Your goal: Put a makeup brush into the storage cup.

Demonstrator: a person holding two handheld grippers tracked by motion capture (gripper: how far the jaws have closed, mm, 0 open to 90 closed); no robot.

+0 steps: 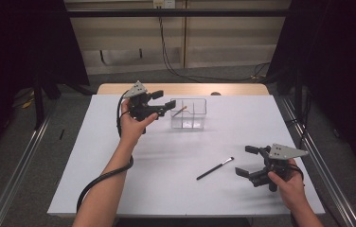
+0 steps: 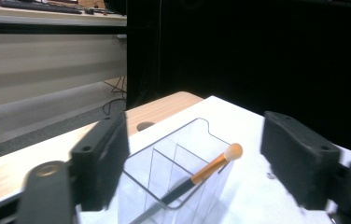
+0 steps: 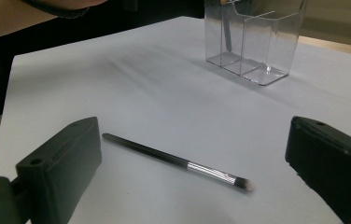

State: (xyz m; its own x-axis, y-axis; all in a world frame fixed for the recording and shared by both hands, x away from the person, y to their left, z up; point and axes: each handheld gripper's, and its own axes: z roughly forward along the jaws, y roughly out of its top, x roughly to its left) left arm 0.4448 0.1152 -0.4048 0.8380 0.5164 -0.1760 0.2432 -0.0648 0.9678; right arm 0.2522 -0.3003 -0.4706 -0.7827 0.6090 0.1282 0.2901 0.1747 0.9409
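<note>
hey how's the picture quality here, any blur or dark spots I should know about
High view: dim, black corners, white table evenly lit. Left gripper view: own jaws smeared, clear organizer and orange-tipped brush fairly sharp. Right gripper view: black brush sharp, its tip soft.

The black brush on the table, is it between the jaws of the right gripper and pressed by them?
No, the black brush lies free on the table while the right gripper stands open.

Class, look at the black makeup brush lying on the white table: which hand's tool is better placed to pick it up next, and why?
The right. The right tool is open beside the black silver-ferruled makeup brush, which lies between its jaws in the right gripper view. The left tool is up at the clear plastic organiser.
</note>
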